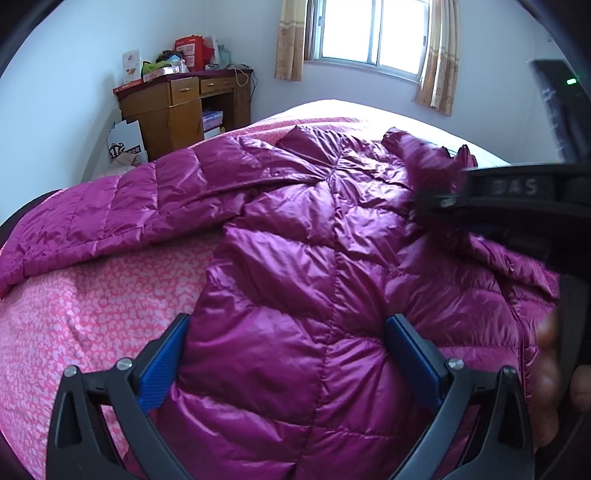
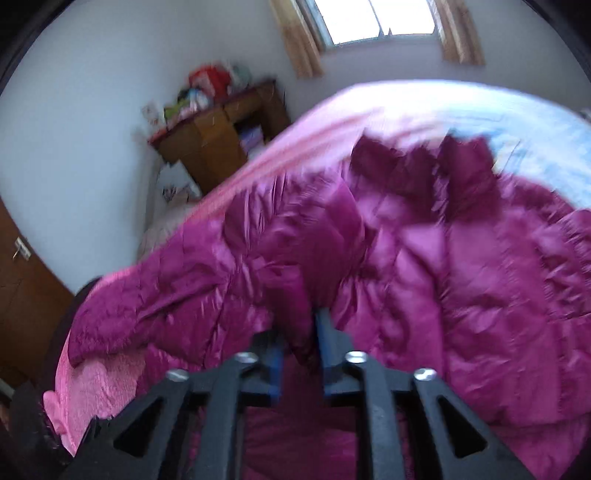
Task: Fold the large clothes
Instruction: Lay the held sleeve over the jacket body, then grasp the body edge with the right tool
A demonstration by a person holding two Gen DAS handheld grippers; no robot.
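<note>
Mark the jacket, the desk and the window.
jacket [image 1: 325, 258], left wrist view, quilted back panel.
desk [image 1: 181, 110], left wrist view, wooden cabinet front.
window [image 1: 369, 29], left wrist view, glass pane.

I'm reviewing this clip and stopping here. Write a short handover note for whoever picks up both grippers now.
Left gripper: open, jaws wide apart either side of the jacket's lower body, gripping nothing.
Right gripper: a fold of the jacket sits between its pads; blur hides whether it is pinched.
Things: purple down jacket lies on the bed, one sleeve stretched out sideways.
Done: jacket laid out; no finished fold is visible.
Left: bring the sleeves in, then fold the body.
</note>
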